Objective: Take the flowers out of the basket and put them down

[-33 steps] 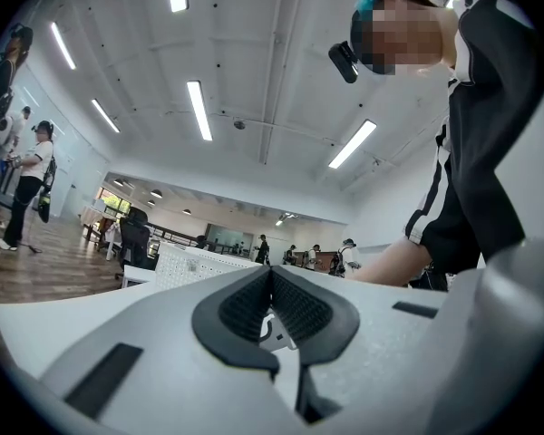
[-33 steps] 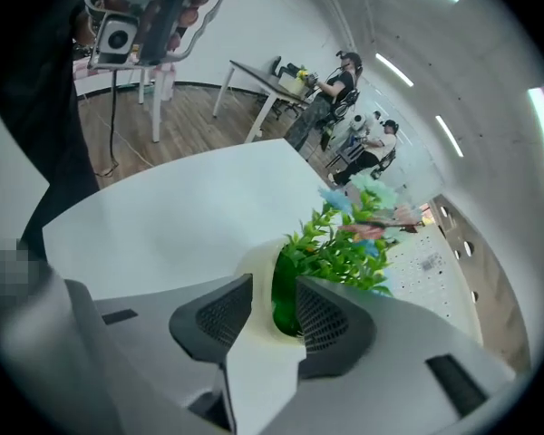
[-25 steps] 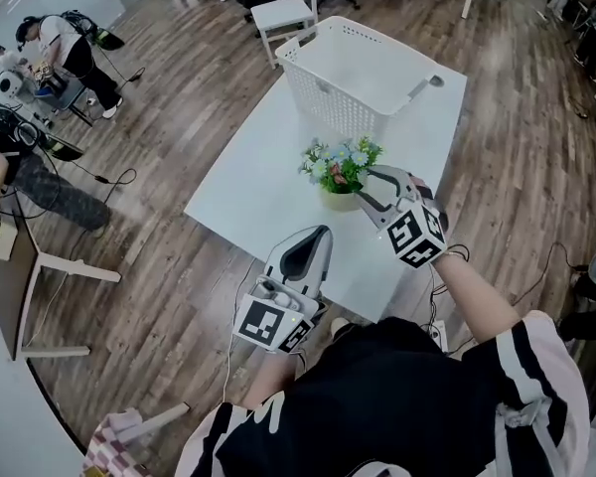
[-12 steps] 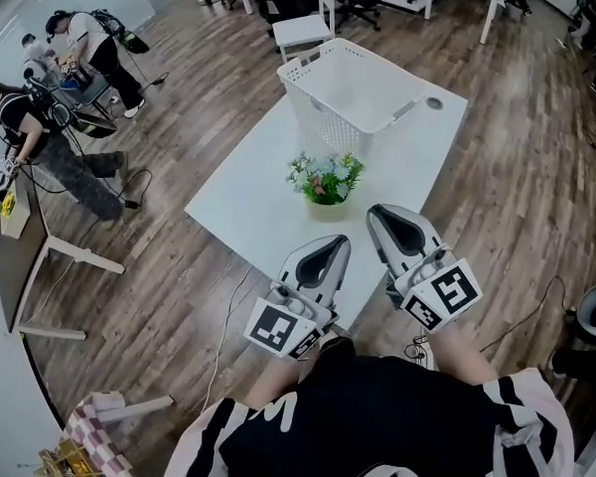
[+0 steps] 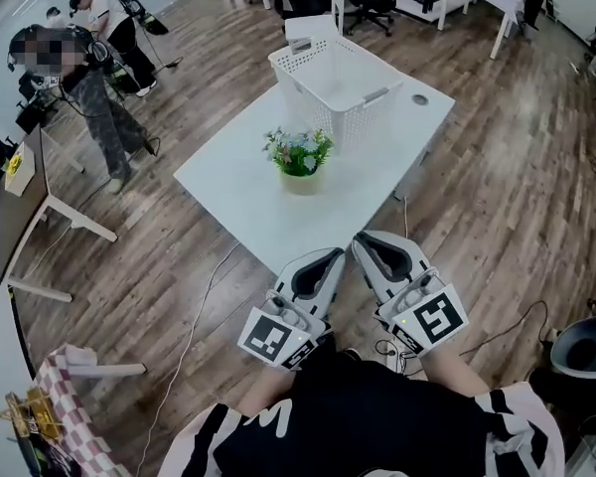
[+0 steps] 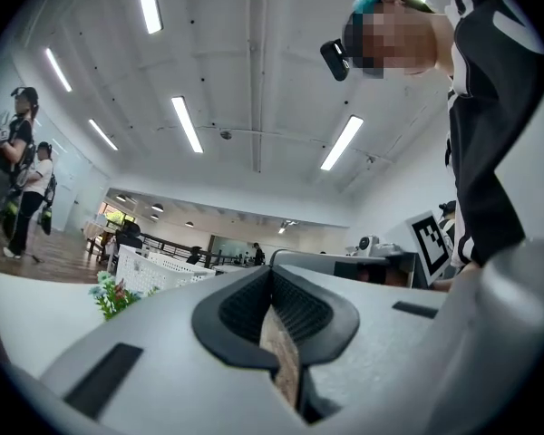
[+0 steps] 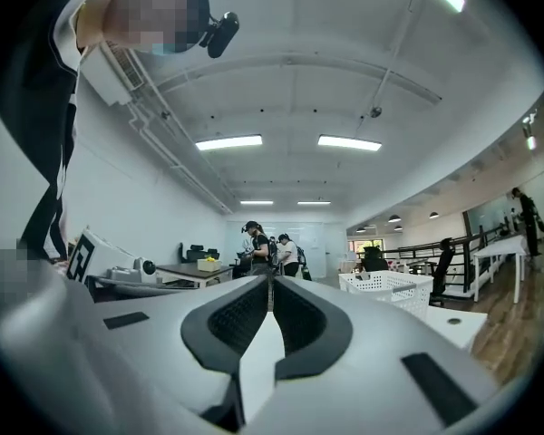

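Note:
A small pot of flowers (image 5: 300, 157) stands upright on the white table (image 5: 240, 189), just in front of the white slotted basket (image 5: 338, 79), whose inside looks empty. Both grippers are held close to my body, off the near edge of the table and well short of the flowers. My left gripper (image 5: 328, 254) is shut with nothing in it. My right gripper (image 5: 363, 238) is closing its jaws, which look pressed together with nothing between them. The left gripper view shows the flowers (image 6: 113, 293) and the basket (image 6: 163, 265) far off; the right gripper view shows the basket (image 7: 394, 288).
People (image 5: 99, 87) stand by a desk (image 5: 20, 207) at the far left. Chairs and more desks line the back of the room. A dark bin (image 5: 581, 351) sits on the wooden floor at the right, and a cable (image 5: 204, 306) trails under the table.
My right gripper has let go of the flower pot, drawn back to my body and closed its jaws. The flowers stay on the table. My view has backed away from the table.

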{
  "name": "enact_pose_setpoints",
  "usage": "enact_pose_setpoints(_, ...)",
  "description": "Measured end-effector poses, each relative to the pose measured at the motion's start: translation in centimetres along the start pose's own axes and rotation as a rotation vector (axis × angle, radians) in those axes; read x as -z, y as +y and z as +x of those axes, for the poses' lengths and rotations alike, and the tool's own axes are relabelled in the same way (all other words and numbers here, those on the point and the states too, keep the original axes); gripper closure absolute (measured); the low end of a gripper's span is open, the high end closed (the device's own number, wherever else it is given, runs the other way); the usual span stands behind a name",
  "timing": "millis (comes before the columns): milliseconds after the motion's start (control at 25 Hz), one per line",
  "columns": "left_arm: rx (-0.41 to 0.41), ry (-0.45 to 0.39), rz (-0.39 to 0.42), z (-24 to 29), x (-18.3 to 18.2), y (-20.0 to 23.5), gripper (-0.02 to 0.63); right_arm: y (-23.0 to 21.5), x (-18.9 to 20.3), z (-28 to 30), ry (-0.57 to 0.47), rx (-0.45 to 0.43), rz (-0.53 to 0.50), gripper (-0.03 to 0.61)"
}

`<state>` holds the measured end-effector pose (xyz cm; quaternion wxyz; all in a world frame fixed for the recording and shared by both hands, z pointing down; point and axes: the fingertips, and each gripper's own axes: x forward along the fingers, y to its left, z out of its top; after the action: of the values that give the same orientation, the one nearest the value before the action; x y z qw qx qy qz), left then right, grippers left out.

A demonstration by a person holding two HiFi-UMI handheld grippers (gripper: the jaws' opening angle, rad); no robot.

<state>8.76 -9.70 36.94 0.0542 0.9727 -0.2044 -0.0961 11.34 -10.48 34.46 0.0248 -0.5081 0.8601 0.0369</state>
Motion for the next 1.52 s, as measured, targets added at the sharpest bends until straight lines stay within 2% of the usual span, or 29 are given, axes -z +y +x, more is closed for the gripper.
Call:
enact_pose_setpoints(80, -0.007, -0.007, -0.026, -0.7, 0.3, -1.9, 0.609, 1.1, 0.4, -1.4, 0.021, -0.019, -0.051, 0.546)
enact_pose_setpoints(160, -0.012, -0.007, -0.018, -1.1, 0.3, -3.4, 0.609, 1.7, 0.6, -2.5, 0.033, -0.028, -0.089, 0.546)
enact_pose_setpoints(520, -0.017, -0.035, 0.034, -4.8, -1.4, -6.5, 0.609, 5.6, -1.1, -5.6, 0.027, -0.031, -0.111, 0.546)
enact_pose_setpoints(760, -0.007, -0.013, 0.046, -10.5, -2.3, -8.7, 0.609, 11.0, -1.8, -7.2, 0.006, -0.032, -0.108, 0.546)
enact_pose_setpoints(960, -0.003, 0.001, 0.048, -17.9, -3.0, -10.4, 0.609, 18.0, -2.4, -8.1, -0.011, -0.012, -0.091, 0.546)
enact_pose_setpoints(1320, 0.093, 0.043, -0.010, -25.7, -1.7, -15.4, 0.609, 26.4, -2.4, -12.7, -0.001, 0.097, -0.086, 0.546)
enact_pose_setpoints(1520, 0.144, 0.017, -0.018, -27.2, -2.3, -18.6, 0.609, 28.6, -3.5, -15.3, 0.002, 0.130, -0.116, 0.546)
